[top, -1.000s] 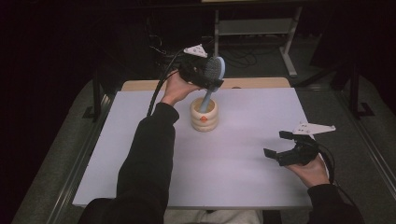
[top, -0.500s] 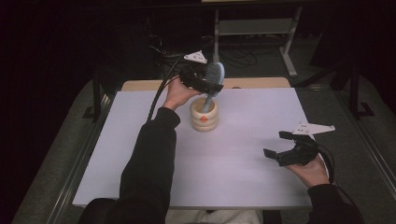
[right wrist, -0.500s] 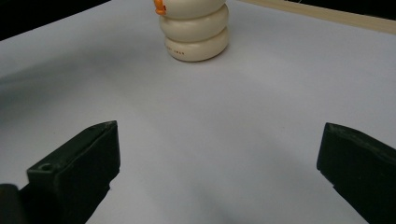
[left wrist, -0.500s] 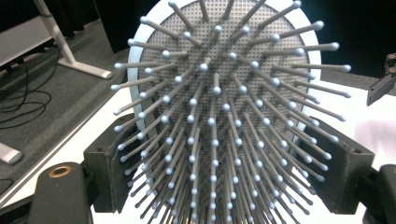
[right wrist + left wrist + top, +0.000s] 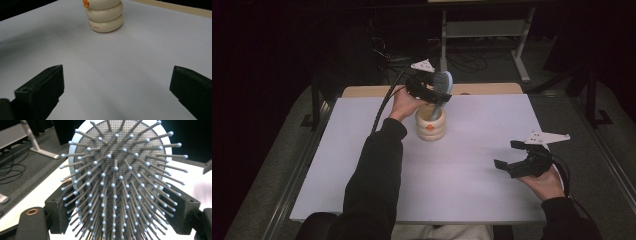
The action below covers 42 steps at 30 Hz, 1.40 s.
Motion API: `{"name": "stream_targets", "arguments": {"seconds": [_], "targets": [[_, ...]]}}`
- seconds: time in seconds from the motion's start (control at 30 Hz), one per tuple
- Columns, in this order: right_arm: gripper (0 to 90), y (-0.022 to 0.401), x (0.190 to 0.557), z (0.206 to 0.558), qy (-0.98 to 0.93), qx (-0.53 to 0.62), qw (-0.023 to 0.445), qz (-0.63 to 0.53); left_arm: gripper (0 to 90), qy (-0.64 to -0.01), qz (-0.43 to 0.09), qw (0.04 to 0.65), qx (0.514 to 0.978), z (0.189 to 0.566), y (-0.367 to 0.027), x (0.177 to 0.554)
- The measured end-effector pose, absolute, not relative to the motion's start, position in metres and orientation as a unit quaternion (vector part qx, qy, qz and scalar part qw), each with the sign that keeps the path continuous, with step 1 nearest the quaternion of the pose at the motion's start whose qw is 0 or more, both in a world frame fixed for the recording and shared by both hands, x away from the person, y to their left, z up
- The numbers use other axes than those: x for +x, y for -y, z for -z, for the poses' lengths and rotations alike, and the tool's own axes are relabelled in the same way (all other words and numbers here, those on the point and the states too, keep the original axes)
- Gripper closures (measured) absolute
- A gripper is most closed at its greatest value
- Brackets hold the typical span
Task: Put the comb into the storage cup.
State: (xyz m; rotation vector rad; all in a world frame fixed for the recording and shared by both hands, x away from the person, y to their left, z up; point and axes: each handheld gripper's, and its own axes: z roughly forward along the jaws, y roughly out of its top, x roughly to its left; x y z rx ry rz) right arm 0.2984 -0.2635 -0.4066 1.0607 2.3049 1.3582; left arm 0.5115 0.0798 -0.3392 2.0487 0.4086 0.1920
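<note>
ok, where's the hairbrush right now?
High view: hairbrush in the left gripper, far centre, handle dipping into the cream cup.

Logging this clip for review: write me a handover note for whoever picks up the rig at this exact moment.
Left gripper: shut on the blue hairbrush, jaws on either side of the bristle head, held over the cream ribbed cup; the handle points down into the cup's mouth.
Right gripper: open, empty, held low over the white table near its right edge, jaws facing the cup.
Done: brush gripped and positioned at the cup.
Left: whether the brush is going in or coming out cannot be told; finish that move, then release or set it down.
</note>
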Motion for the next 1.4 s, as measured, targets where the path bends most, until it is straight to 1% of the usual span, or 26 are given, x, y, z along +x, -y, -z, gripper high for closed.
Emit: {"name": "stream_targets", "arguments": {"seconds": [0.3, 0.7, 0.93, 1.07, 1.4], "targets": [[0.0, 0.263, 0.299, 0.407, -0.795, 0.365, 0.131, -0.467, 20.1, -0.172, -0.069, 0.489, 0.852, 0.350, -0.074, 0.514], [0.0, 0.262, 0.300, 0.408, -0.797, 0.365, 0.129, -0.464, 19.9, -0.166, -0.074, 0.484, 0.856, 0.350, -0.071, 0.508], [0.0, 0.262, 0.300, 0.408, -0.797, 0.364, 0.128, -0.465, 19.3, -0.173, -0.063, 0.489, 0.852, 0.352, -0.074, 0.509], [0.0, 0.262, 0.300, 0.408, -0.796, 0.365, 0.128, -0.465, 17.8, -0.178, -0.064, 0.494, 0.849, 0.351, -0.077, 0.508], [0.0, 0.261, 0.300, 0.408, -0.797, 0.365, 0.127, -0.465, 9.7, -0.187, -0.061, 0.499, 0.844, 0.351, -0.093, 0.506]]}}
